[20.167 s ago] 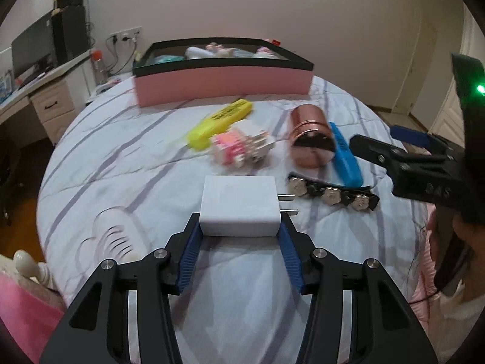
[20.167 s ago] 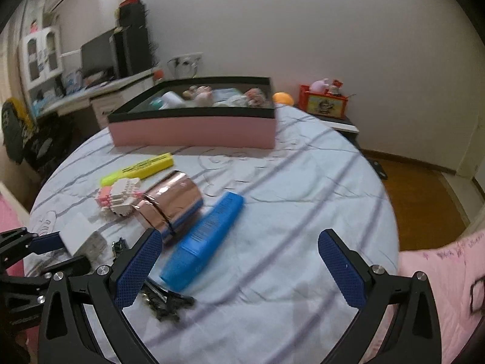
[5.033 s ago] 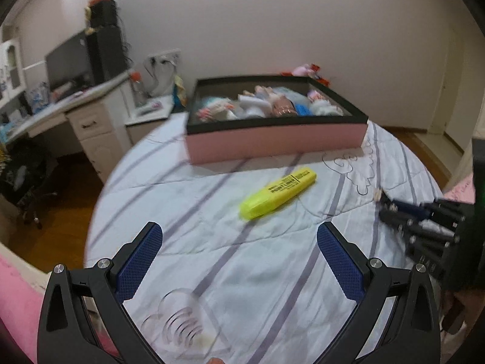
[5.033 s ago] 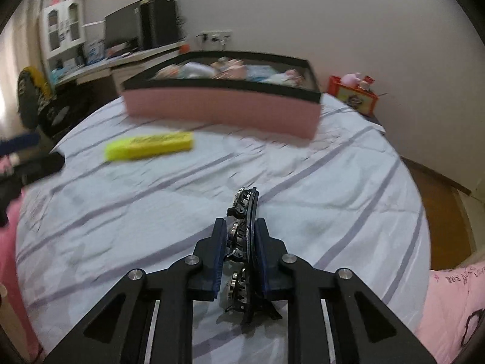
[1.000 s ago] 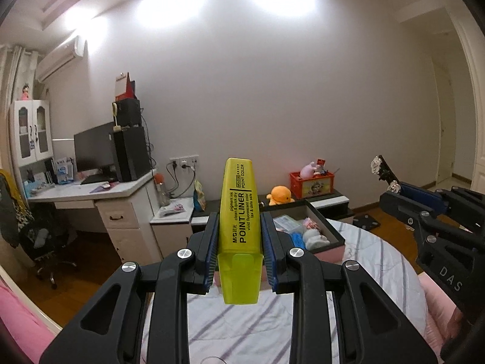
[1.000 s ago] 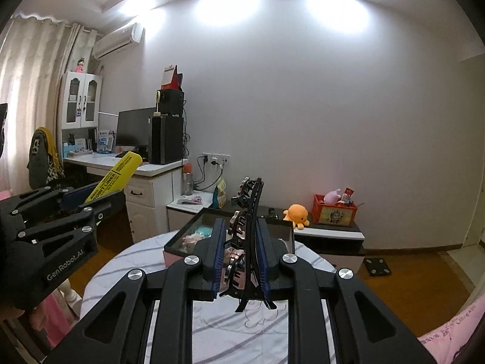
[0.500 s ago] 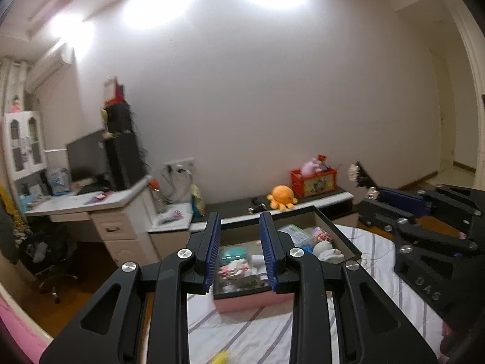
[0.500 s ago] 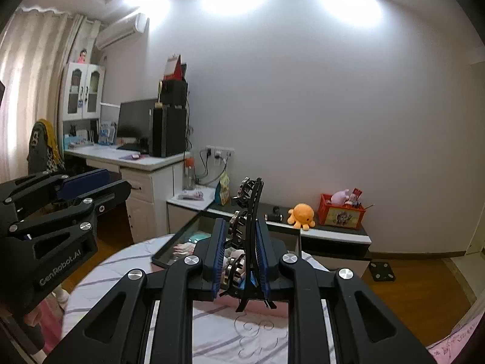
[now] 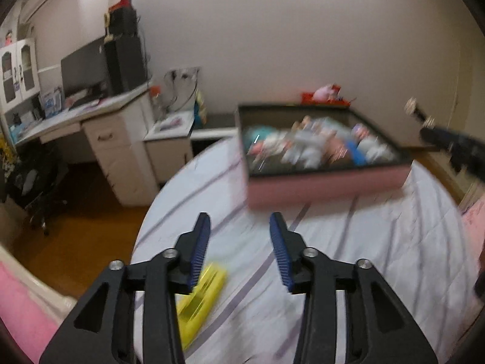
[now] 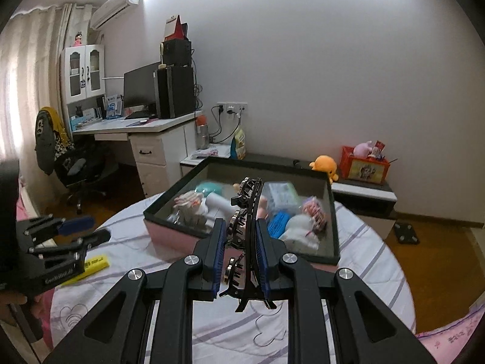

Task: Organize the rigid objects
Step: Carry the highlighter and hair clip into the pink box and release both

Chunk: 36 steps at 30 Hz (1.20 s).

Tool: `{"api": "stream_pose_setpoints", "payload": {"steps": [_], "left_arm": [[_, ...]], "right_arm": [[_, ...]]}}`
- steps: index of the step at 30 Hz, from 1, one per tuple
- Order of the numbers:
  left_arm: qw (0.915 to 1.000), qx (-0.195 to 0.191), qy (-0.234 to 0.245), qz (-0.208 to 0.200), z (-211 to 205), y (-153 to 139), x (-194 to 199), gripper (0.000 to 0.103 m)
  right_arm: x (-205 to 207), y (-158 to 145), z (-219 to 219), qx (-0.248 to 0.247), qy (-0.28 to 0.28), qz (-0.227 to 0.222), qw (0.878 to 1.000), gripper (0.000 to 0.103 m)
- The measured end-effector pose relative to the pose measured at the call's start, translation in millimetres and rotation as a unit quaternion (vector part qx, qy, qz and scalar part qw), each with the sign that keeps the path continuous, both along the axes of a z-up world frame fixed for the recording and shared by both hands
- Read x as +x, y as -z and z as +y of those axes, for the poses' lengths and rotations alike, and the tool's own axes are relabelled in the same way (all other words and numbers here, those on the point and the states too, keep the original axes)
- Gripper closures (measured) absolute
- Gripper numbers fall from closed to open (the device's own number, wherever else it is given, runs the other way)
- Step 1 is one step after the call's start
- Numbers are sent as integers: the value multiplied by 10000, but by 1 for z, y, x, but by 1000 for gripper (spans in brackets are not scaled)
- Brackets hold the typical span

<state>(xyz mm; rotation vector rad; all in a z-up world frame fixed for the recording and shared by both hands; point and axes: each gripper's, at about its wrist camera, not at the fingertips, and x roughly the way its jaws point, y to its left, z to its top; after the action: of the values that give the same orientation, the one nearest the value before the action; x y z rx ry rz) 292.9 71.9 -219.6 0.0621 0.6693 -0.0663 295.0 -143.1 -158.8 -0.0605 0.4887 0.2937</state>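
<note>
My left gripper point(image 9: 239, 236) is open and empty above the round table. The yellow highlighter point(image 9: 198, 298) lies on the striped cloth below its left finger; it also shows in the right wrist view point(image 10: 91, 265). My right gripper point(image 10: 241, 242) is shut on a black hair clip with metal studs point(image 10: 247, 212), held upright in front of the pink box point(image 10: 169, 233). The pink box point(image 9: 327, 185) with black rim holds several items. The right gripper shows in the left wrist view point(image 9: 448, 142); the left gripper shows in the right wrist view point(image 10: 75, 230).
A white desk point(image 10: 151, 133) with monitor and a black chair point(image 10: 78, 163) stand left. A low shelf point(image 10: 360, 191) with an orange plush and red crate lies behind the table. The table edge point(image 9: 142, 236) drops to wooden floor.
The highlighter has dropped from my left gripper onto the cloth. The left gripper has opened wider and tilted down toward the table. The right gripper still holds the clip, nearer the box.
</note>
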Motion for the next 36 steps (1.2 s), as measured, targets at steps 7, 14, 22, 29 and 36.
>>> {"api": "stream_pose_setpoints", "payload": {"steps": [7,14,22,29,36], "left_arm": [[9978,81,-324,569,37,42,-1,49],[9971,53,-46,756,34,55,1,49],[9977,-97,97,657,24,49,-4,77],[9978,-291,435,411,-8,20,12,77],[9956,-259,903,-19,-53,-30,45,77]], "right_arm": [[-5,5,3,5,-124,121,9998,83],[-5,7,5,28,-150,203,9997,83],[-4,7,7,14,-140,217,9997,83],[-2,6,6,21,-70,183,9998,83],[11,2,-7,26,69,148,9999,83]]}}
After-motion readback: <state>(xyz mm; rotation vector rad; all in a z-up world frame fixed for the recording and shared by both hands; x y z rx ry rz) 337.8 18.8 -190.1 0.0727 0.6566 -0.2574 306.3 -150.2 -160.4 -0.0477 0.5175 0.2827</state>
